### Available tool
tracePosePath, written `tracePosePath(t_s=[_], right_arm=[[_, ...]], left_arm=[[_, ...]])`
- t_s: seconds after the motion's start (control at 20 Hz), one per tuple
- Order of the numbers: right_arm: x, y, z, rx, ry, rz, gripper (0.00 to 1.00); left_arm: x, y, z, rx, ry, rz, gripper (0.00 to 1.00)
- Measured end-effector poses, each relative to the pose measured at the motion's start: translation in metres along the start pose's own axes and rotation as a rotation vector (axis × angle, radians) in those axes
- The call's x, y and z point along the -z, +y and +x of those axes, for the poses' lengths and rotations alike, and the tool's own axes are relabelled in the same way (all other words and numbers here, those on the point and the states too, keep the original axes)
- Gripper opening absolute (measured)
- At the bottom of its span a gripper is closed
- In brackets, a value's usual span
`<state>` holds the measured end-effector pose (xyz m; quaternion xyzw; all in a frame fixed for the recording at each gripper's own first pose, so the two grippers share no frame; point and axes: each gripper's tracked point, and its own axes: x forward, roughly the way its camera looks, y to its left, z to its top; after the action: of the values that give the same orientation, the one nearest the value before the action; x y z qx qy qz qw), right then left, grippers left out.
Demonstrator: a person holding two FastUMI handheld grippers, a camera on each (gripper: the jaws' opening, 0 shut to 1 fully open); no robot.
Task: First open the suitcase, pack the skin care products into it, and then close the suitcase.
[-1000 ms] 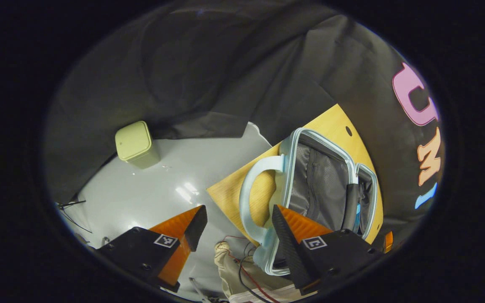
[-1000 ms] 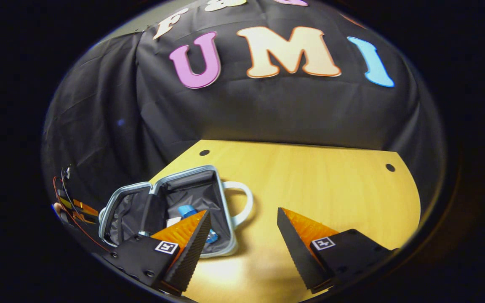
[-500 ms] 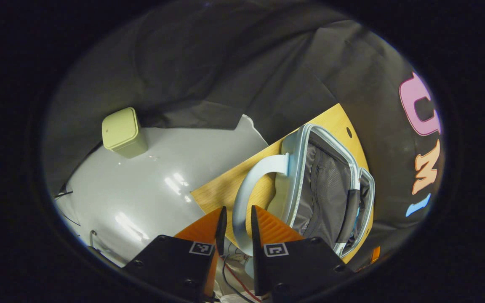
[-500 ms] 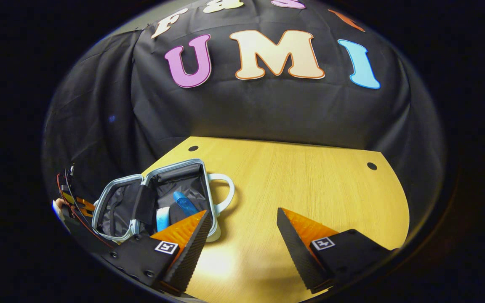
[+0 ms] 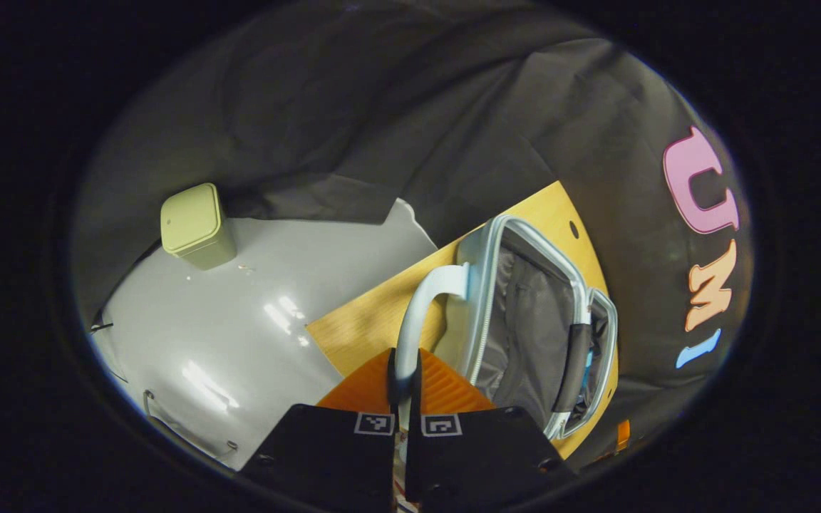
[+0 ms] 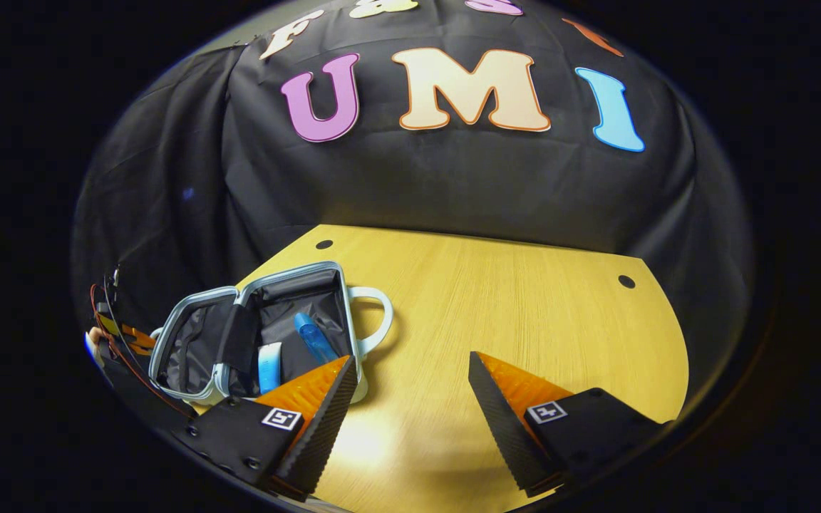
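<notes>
Left gripper [image 5: 405, 370] just clamped onto lid handle [image 5: 417, 313]; right gripper [image 6: 410, 388] hangs open. Bottles [image 6: 314, 338] sit in suitcase [image 6: 189, 335]; closing comes next.

No word, brand name or number can be read on the suitcase [image 5: 524, 335], on the skin care products [image 6: 314, 340] inside it, on the pale green bin [image 5: 193, 224] or on the counter [image 6: 510, 306]. The only signs are small square black-and-white coded patches: two on the left gripper [image 5: 403, 370], one patch [image 5: 374, 423] on each side of its jaws, and likewise two on the right gripper [image 6: 410, 363], one patch [image 6: 546, 412] per side. They are block patterns, not letters or digits
</notes>
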<state>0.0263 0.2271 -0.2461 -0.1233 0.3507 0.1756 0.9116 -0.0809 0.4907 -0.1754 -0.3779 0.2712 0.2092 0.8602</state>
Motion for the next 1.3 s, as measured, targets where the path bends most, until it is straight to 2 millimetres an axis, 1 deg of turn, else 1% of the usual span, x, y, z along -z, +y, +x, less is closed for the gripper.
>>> tracePosePath(t_s=[0.05, 0.15, 0.3, 0.4, 0.5, 0.65, 0.8, 0.85, 0.9, 0.95, 1.0, 1.05, 1.1, 1.15, 1.3], right_arm=[[0.002, 0.002, 0.002, -0.007, 0.004, -0.003, 0.99], [0.005, 0.003, 0.002, -0.018, 0.007, -0.013, 0.99], [0.010, 0.002, 0.003, -0.030, 0.009, -0.033, 0.98], [0.012, -0.002, 0.003, -0.038, 0.008, -0.035, 0.98], [0.014, -0.007, 0.004, -0.050, 0.007, -0.017, 0.99], [0.013, -0.021, 0.003, -0.050, -0.002, 0.006, 0.99], [0.005, -0.044, 0.002, -0.033, -0.028, 0.025, 0.99], [0.001, -0.053, 0.001, -0.017, -0.042, 0.023, 0.94], [-0.003, -0.062, 0.000, -0.004, -0.054, 0.021, 0.98], [-0.008, -0.071, -0.002, 0.009, -0.067, 0.018, 0.99], [-0.012, -0.079, -0.005, 0.020, -0.081, 0.018, 0.94], [-0.016, -0.086, -0.007, 0.029, -0.094, 0.022, 0.98], [-0.019, -0.093, -0.010, 0.035, -0.106, 0.031, 0.94], [-0.021, -0.099, -0.014, 0.040, -0.115, 0.042, 0.98], [-0.022, -0.120, -0.022, 0.069, -0.135, 0.054, 0.98]], left_arm=[[-0.001, -0.001, -0.005, -0.006, -0.006, 0.021, 0.00], [-0.008, -0.010, -0.017, -0.010, -0.029, 0.050, 0.00], [-0.018, -0.034, -0.037, -0.006, -0.067, 0.067, 0.00], [-0.021, -0.050, -0.052, -0.001, -0.086, 0.092, 0.00], [-0.027, -0.072, -0.068, 0.016, -0.120, 0.118, 0.00], [-0.032, -0.116, -0.092, 0.066, -0.168, 0.141, 0.00], [-0.032, -0.163, -0.114, 0.112, -0.198, 0.191, 0.00], [-0.031, -0.177, -0.120, 0.119, -0.207, 0.218, 0.00], [-0.029, -0.191, -0.123, 0.117, -0.218, 0.255, 0.00], [-0.027, -0.203, -0.125, 0.112, -0.230, 0.296, 0.00], [-0.024, -0.217, -0.127, 0.111, -0.234, 0.337, 0.00], [-0.020, -0.233, -0.128, 0.115, -0.236, 0.366, 0.00], [-0.016, -0.250, -0.130, 0.129, -0.237, 0.390, 0.00], [-0.013, -0.267, -0.131, 0.146, -0.237, 0.407, 0.00], [0.002, -0.317, -0.128, 0.205, -0.226, 0.454, 0.00]])
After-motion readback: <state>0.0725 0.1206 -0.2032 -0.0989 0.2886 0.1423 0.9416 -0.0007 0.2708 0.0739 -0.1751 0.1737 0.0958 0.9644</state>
